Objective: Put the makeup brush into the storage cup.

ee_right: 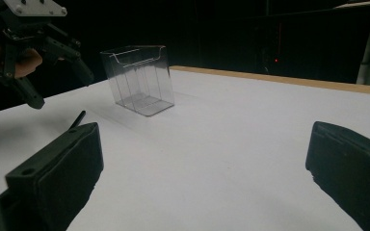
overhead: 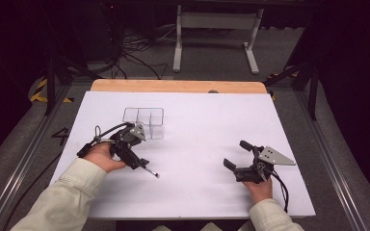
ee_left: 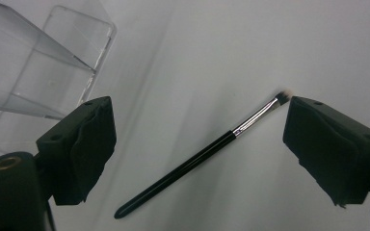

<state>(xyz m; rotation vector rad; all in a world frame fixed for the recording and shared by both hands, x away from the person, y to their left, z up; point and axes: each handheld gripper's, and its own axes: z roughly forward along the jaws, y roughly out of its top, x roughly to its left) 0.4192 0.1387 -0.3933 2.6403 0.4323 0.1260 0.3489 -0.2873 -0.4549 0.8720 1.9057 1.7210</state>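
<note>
One makeup brush (ee_left: 200, 156) lying between wide left gripper (ee_left: 197, 144) jaws, seemingly untouched

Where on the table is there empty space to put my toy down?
Free: the white sheet between the clear box and the right gripper, and the far right part. Crowded: near left, where the left gripper hangs over the brush beside the box.

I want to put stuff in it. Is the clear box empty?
Empty, as far as shown. The clear box stands upright, and its see-through compartments hold nothing visible.
</note>
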